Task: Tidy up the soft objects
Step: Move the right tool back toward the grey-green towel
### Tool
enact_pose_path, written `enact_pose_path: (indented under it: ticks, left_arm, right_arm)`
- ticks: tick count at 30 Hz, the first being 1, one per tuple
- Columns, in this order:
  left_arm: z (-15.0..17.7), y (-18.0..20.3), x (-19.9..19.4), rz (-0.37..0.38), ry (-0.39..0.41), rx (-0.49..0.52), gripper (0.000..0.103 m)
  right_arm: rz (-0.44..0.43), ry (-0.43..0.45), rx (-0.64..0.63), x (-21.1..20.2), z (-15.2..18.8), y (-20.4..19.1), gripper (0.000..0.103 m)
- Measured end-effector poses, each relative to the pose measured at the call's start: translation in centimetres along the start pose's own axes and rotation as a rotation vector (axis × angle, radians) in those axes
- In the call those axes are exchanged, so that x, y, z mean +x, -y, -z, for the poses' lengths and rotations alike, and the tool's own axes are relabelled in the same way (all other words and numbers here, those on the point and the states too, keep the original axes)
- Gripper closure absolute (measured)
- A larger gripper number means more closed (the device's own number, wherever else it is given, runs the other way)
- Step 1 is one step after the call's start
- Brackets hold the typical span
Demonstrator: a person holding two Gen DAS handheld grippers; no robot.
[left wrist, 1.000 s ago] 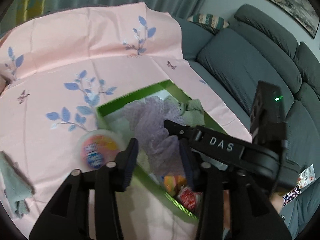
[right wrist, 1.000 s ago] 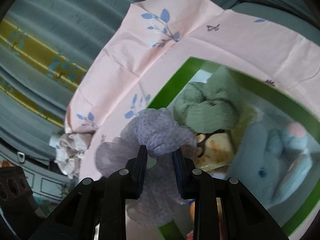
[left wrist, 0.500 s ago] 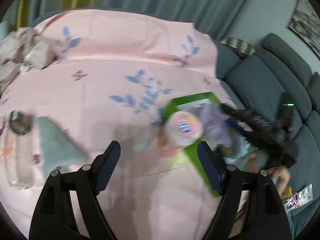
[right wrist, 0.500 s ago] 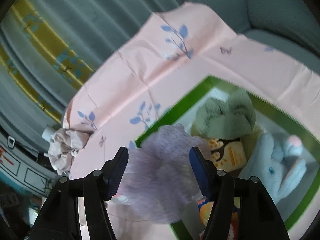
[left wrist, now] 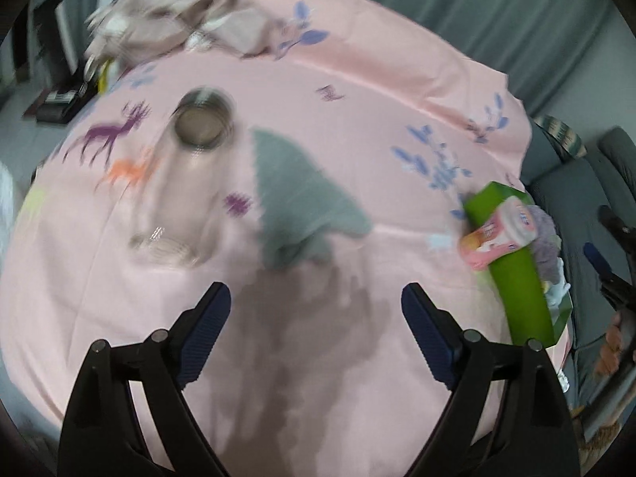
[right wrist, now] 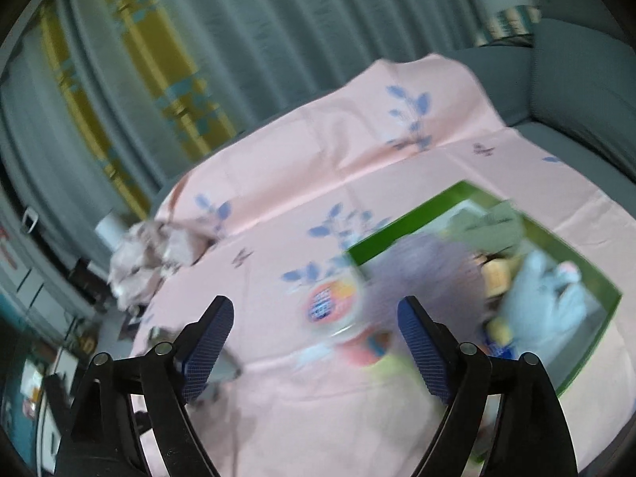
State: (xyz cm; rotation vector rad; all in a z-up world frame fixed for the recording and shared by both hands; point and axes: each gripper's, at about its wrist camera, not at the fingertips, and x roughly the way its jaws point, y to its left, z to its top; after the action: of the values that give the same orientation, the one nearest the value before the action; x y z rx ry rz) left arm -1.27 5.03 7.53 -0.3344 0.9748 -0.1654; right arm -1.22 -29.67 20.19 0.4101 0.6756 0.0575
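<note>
L gripper [left wrist: 316, 306] first: jaws wide and opening more, nothing btwn the pads, only bare pink cloth [left wrist: 357, 95] and the tool's own shadow under it. Straight ahead of it, just past that shadow, lies the grey-green cloth [left wrist: 294, 198], flat on the table about mid-surface. That's the relation that counts: it sits dead on the L gripper's line, a rough wedge w/ its narrow tip toward the far edge and its broad crumpled end nearest the fingers. So the long axis runs away from the gripper, near to far. My read: L is the nearer tool for it, and the near end is the easy bite.

Left of that cloth, a clear glass jar [left wrist: 187, 183] lying on its side, mouth toward the far edge. Far-left corner: a beige crumpled fabric heap [left wrist: 179, 16].

R gripper [right wrist: 314, 334]: jaws also spreading, nothing in them. Beyond its right finger the lilac mesh piece [right wrist: 421, 274] lies over the near-left corner of the green box [right wrist: 592, 274], at the table's right side. Pale blue plush [right wrist: 548, 298] and a sage knit [right wrist: 493, 226] are inside the box too. A pink snack cup [right wrist: 330, 302] stands against the box's outer wall.

Hard to read: both views smeared w/ motion blur. Box contents mostly hidden in the L view, only a side wall shows. In the R view the grey-green cloth is barely a sliver behind the left finger. Can't tell if the mesh is fully inside the box or hanging over the rim.
</note>
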Motion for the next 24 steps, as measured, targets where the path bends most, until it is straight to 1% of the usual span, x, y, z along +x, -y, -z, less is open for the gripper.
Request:
enact_pose_path:
  ticks: [1, 3, 6, 9, 12, 16, 18, 21, 24]
  left_arm:
    - [0.4, -0.8, 0.1, 0.000, -0.013, -0.018, 0.016]
    - [0.8, -1.7, 0.0, -0.002, -0.015, -0.029, 0.016]
    - [1.2, -2.3, -0.6, -0.023, 0.009, -0.026, 0.016]
    - [1.6, -3.0, -0.9, -0.017, 0.013, -0.036, 0.016]
    - [1.7, -3.5, -1.0, -0.023, 0.016, -0.040, 0.016]
    - [1.9, -4.2, -1.2, -0.043, 0.025, -0.036, 0.016]
    - [2.0, -4.7, -1.2, -0.046, 0.020, -0.044, 0.016]
    - [2.1, -5.1, -0.9, -0.047, 0.010, -0.049, 0.016]
    - [2.2, -5.5, -0.6, -0.053, -0.002, -0.054, 0.016]
  right_arm:
    - [-0.017, -0.009, -0.019, 0.1, 0.5, -1.2, 0.017]
    - [-0.043, -0.033, -0.037, 0.7, 1.1, -3.0, 0.017]
    - [-0.058, -0.087, -0.060, 2.4, 2.1, -5.7, 0.017]
    - [-0.086, -0.179, -0.108, 5.6, 3.6, -9.0, 0.017]
    - [-0.106, -0.292, -0.141, 9.9, 5.5, -11.9, 0.017]
    - [-0.089, -0.440, -0.145, 15.5, 8.0, -14.3, 0.017]
    - [-0.064, -0.491, -0.150, 17.6, 8.8, -15.0, 0.017]
    - [-0.035, -0.528, -0.167, 20.2, 9.5, -16.0, 0.017]
    - [-0.018, -0.535, -0.182, 22.0, 10.3, -16.6, 0.017]
